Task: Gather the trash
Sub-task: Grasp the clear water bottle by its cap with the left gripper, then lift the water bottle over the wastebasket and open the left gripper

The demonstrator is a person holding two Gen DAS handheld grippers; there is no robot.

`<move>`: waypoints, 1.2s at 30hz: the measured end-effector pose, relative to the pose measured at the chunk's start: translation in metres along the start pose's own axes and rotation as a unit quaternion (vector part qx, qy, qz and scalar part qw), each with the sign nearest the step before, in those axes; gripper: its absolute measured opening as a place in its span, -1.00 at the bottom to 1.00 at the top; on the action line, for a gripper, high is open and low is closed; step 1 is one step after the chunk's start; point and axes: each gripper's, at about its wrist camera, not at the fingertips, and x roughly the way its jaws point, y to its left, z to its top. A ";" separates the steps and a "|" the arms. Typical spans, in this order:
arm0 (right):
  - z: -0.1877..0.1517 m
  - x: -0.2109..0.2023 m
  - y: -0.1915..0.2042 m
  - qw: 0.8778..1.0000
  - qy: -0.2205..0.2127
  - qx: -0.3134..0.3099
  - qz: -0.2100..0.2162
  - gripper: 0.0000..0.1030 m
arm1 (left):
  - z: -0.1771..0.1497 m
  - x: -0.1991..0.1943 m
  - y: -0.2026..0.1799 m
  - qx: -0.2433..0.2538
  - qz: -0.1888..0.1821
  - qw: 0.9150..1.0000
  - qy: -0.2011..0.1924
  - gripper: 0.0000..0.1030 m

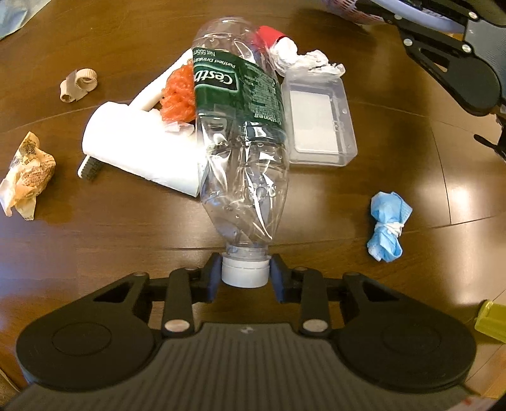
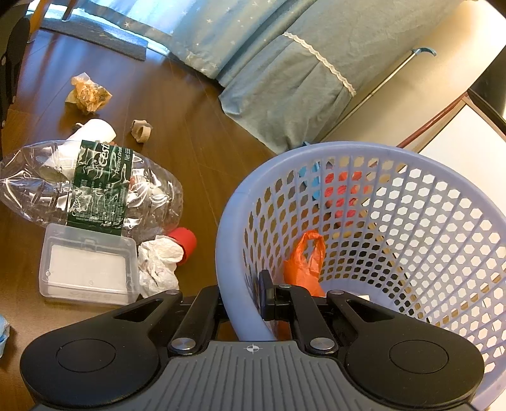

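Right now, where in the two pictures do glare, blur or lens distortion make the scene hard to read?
Left wrist view: window glare whitens the dark wooden floor at right; the crushed clear plastic bottle shows bright reflections; the corners are dark and the floorboard seams curve. Right wrist view: the lilac perforated plastic basket bulges from fisheye distortion; the blue star-patterned curtain is overexposed at top.

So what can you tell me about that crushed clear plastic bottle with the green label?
The crushed clear plastic bottle with the green label looks empty, its thin walls dented and creased. The dark green label with white print wraps its middle. It lies on its side on the brown wooden floor, over a white roll, beside a clear plastic box. The left gripper pinches its white screw cap between blue pads.
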 end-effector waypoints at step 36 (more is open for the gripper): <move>0.008 0.000 -0.007 1.000 0.005 0.011 -0.007 -0.95 | 0.021 -0.134 -0.028 0.265 0.222 0.938 0.002 -0.49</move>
